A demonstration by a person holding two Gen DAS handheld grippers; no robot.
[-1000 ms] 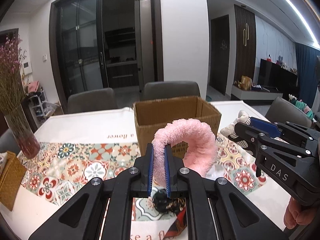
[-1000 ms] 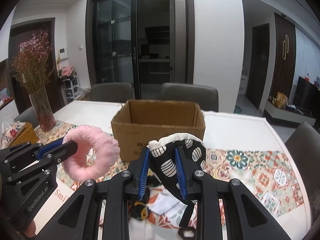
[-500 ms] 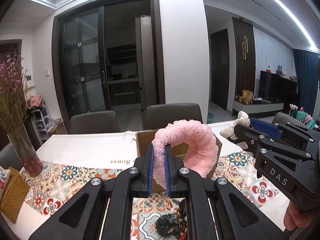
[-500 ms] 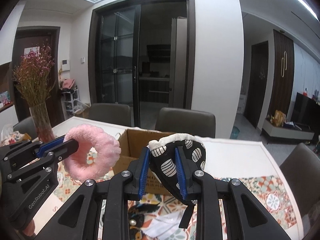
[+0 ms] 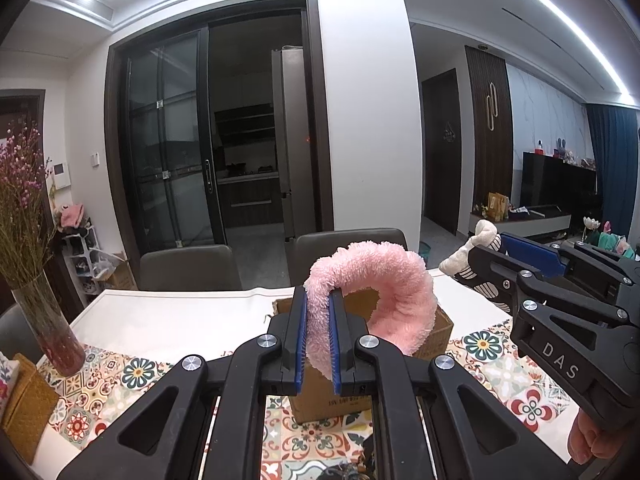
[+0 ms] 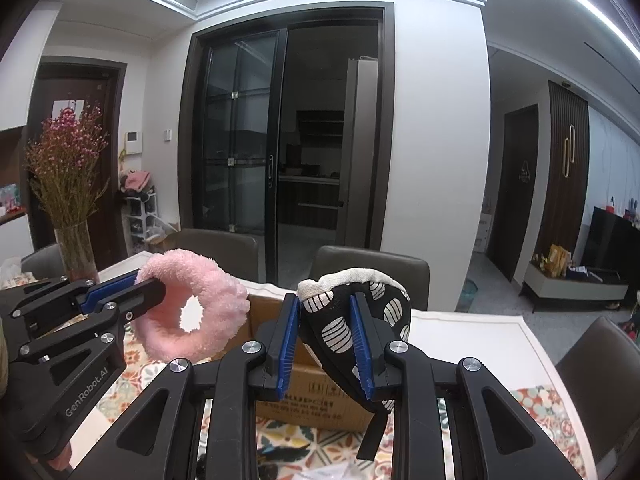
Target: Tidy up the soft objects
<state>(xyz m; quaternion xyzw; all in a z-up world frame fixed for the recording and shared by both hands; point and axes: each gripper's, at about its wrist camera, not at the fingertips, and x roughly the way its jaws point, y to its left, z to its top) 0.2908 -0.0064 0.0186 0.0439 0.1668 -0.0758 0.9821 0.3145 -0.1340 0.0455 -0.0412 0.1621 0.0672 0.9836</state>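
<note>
Through my left camera, my left gripper (image 5: 318,336) has its jaws pinched tight on the pink fluffy ring (image 5: 376,300), above the cardboard box (image 5: 320,400) on the surface (image 5: 168,320). Only my right camera shows the right gripper (image 6: 325,344) jaws clamping the black patterned pouch (image 6: 352,316) above that box, with its strap hanging down.

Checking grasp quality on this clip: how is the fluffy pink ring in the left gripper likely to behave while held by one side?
The pink plush ring probably squashes easily: the left gripper pinches its pile thin. It looks light, since the free loop holds its arch and does not droop. The fuzzy surface likely resists slipping against the ribbed blue fingers.
</note>
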